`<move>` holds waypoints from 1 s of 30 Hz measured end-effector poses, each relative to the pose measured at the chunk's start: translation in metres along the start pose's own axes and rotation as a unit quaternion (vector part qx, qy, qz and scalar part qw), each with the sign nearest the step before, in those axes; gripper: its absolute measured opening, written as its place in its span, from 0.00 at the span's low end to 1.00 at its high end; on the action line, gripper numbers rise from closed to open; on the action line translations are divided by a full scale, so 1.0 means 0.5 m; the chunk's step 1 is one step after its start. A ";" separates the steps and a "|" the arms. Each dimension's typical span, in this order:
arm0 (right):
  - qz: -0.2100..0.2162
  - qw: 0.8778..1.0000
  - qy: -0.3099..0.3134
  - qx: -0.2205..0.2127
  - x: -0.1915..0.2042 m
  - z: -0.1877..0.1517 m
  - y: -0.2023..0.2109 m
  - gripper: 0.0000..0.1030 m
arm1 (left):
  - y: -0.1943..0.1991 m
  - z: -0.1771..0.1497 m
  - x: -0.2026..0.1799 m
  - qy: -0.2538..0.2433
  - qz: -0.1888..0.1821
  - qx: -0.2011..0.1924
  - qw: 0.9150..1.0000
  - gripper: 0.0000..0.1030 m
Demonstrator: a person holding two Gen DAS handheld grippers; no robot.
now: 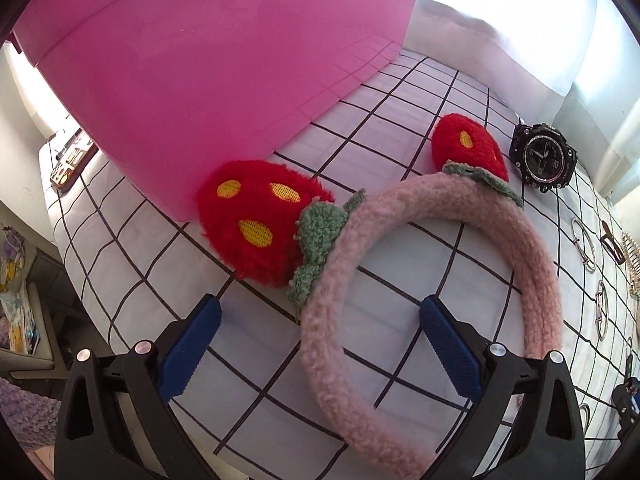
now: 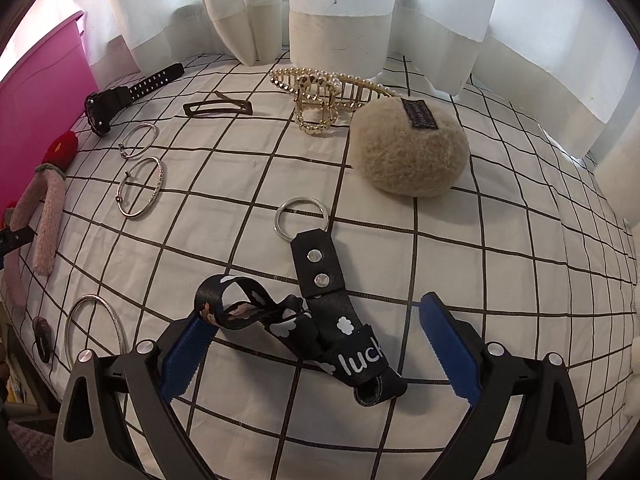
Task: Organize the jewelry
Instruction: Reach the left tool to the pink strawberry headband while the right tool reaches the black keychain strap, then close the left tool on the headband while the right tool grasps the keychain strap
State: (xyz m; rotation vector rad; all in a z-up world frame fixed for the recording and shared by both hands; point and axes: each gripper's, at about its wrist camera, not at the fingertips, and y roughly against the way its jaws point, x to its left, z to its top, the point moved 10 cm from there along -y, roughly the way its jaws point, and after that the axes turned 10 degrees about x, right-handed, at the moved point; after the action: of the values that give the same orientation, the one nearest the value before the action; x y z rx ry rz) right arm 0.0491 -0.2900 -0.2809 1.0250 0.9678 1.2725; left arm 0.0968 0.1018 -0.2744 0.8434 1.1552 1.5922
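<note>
The left gripper [image 1: 320, 312] is released, its fingers [image 1: 448, 340] straddling the pink band of the strawberry headband [image 1: 400, 232]. The right gripper [image 2: 316, 322] is spread wide too, the black lanyard [image 2: 320, 332] lying loose between its fingers [image 2: 446, 344] on the checked sheet [image 2: 500, 272].

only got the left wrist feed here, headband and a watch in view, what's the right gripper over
Observer: The right gripper is open over a black strap keychain printed "luck".
Operator: anything round on it
Observer: A silver key ring at its far end, flat on the checked sheet.
Operator: what's behind that
Observer: A fluffy beige scrunchie, with a gold pearl hair claw behind it, near the white curtain.
</note>
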 end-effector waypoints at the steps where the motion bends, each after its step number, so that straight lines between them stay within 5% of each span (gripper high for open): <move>1: -0.001 1.000 0.002 -0.002 -0.001 0.001 0.000 0.91 | 0.001 0.001 0.000 0.000 -0.001 -0.004 1.000 0.95; 15: 0.004 0.999 0.020 -0.043 0.001 -0.011 0.007 0.92 | 0.000 0.019 -0.008 0.017 0.008 -0.036 0.999 0.92; 17: 0.005 0.999 0.020 -0.044 0.007 -0.010 0.007 0.91 | 0.008 0.016 -0.019 0.003 0.001 -0.040 0.999 0.81; 21: 0.010 0.999 0.027 -0.045 0.010 -0.014 0.011 0.90 | 0.028 -0.001 -0.046 -0.030 -0.010 -0.050 0.998 0.37; 22: 0.011 0.998 0.031 -0.046 0.013 -0.013 0.015 0.87 | 0.030 -0.005 -0.053 -0.037 -0.012 -0.051 0.998 0.18; 23: 0.012 0.998 0.037 -0.048 0.016 -0.013 0.019 0.80 | 0.033 -0.008 -0.058 -0.047 -0.002 -0.054 0.997 0.13; 24: 0.014 0.998 0.044 -0.053 0.021 -0.013 0.025 0.74 | 0.034 -0.012 -0.061 -0.053 0.007 -0.054 0.997 0.12; 26: 0.014 0.997 0.059 -0.056 0.033 -0.012 0.032 0.47 | 0.035 -0.017 -0.061 -0.057 0.014 -0.053 0.997 0.11; 30: 0.021 0.996 0.067 -0.051 0.041 -0.012 0.039 0.30 | 0.039 -0.031 -0.056 -0.046 -0.001 -0.040 0.998 0.10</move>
State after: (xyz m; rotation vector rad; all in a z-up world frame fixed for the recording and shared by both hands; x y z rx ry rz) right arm 0.0392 -0.2689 -0.2641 0.8938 0.9759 1.4260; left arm 0.0855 0.0689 -0.2607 0.8544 1.0192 1.5718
